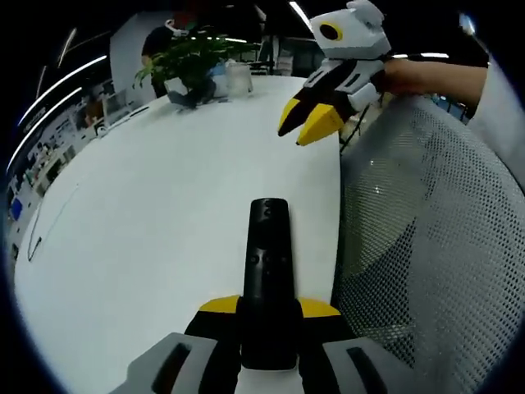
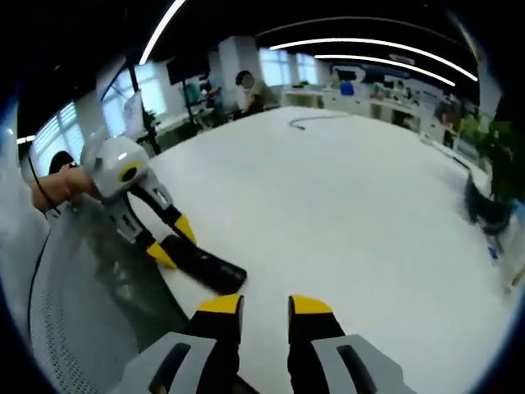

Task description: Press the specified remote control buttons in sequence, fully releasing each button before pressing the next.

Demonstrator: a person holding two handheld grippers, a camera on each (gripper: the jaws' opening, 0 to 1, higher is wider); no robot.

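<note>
A: Black remote (image 1: pixel 267 271) clamped in the left gripper (image 1: pixel 269 310), over the table's (image 1: pixel 148 213) near edge

B: Right gripper (image 2: pixel 265 307), jaws slightly apart, hovers off; dab one button squarely, lift clear

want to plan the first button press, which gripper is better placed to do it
Probably right. The left gripper is shut on the remote control, steadying it, while the right gripper hangs free above the white table.
</note>
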